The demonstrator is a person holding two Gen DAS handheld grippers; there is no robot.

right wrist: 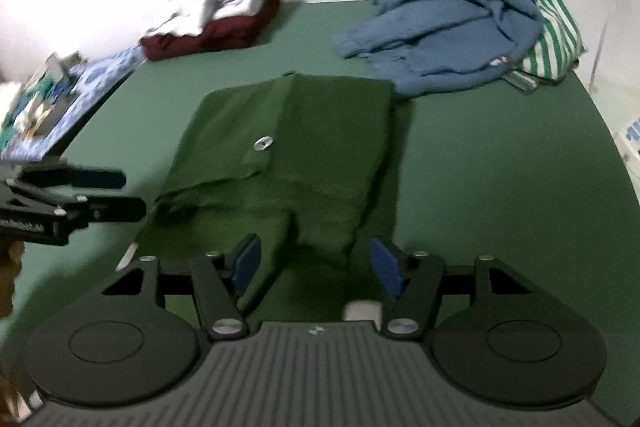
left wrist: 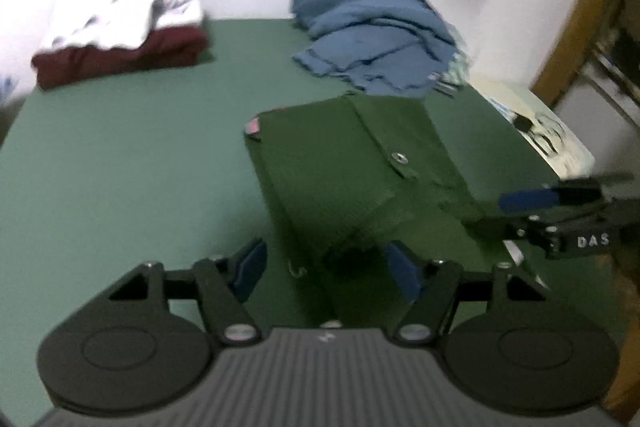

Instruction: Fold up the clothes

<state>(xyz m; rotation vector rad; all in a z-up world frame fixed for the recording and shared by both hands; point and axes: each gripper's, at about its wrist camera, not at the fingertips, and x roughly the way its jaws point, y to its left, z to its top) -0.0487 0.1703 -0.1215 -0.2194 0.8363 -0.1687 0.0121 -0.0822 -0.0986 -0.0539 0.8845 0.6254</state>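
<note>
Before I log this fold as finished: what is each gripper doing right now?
Left gripper: open, pads clear of the dark green garment, holding nothing.
Right gripper: open over the garment's near edge, holding nothing.

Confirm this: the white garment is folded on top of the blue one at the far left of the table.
Wrong colour. The white garment lies on a maroon garment, as the right wrist view shows. The blue garment is a separate rumpled heap at the far right of the table.

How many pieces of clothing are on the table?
5 that I can see: green garment in front, blue one far right on a striped one, white one on a maroon one far left. More may be hidden underneath.
</note>
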